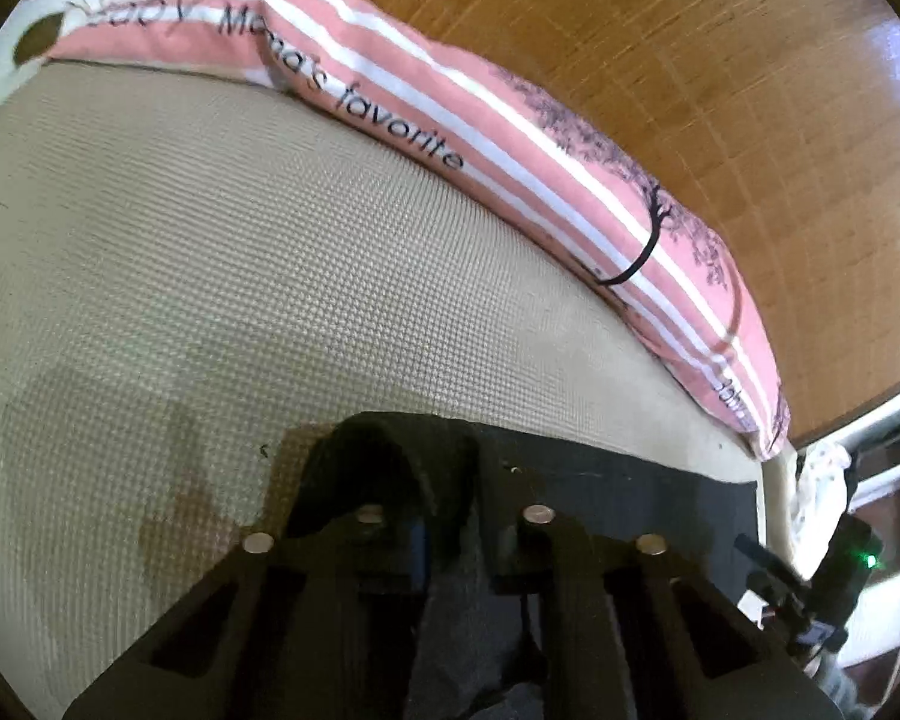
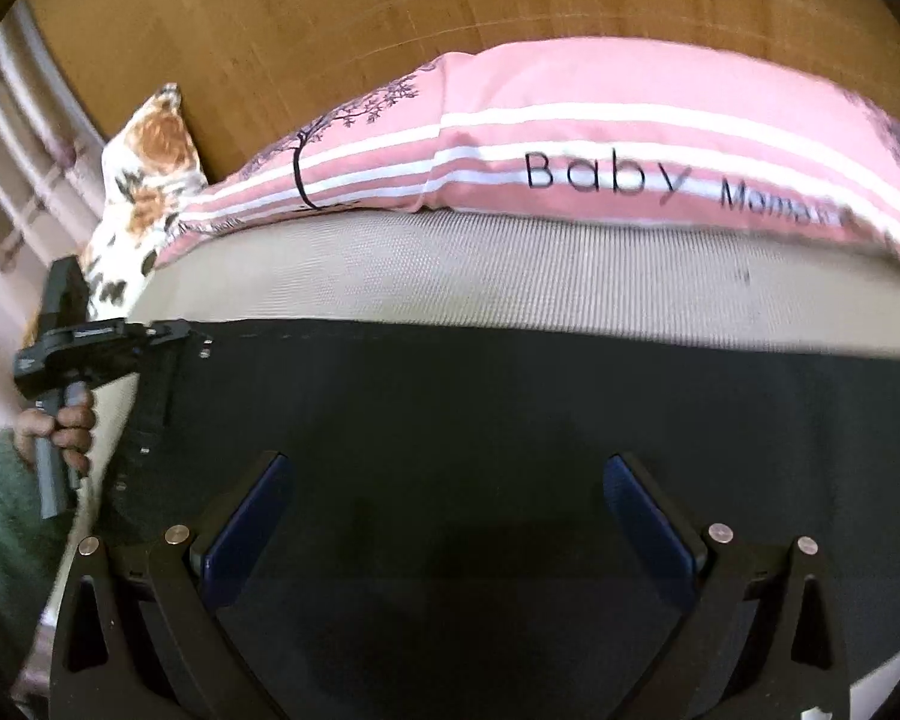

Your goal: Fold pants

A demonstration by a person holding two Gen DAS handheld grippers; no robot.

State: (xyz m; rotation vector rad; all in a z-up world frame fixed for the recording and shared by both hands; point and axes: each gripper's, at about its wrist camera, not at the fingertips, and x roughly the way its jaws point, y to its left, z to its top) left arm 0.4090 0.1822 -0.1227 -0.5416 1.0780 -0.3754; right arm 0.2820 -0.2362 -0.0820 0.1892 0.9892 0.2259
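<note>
Left gripper (image 1: 450, 531): fingers closed tight, pinching a raised fold of the dark fabric pants (image 2: 510, 420) at their 9 o'clock edge. Right gripper (image 2: 444, 516): fingers wide open above the cloth, holding nothing. Pants lie flat on the beige textured mattress (image 1: 210, 240). Advice: pinch the same edge with the right, then lift both evenly. Pink striped pillow (image 2: 630, 138) at 12 o'clock, near the far hem; wooden headboard (image 2: 330, 18) behind.

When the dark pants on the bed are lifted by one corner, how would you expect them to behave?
Probably floppy: the pants lie flat and thin on the textured mattress. Where the left gripper has shut on an edge, the cloth bunches into a fold, so the rest would likely hang and drag. The mattress weave may add some friction. The right gripper hovers open above them.
</note>
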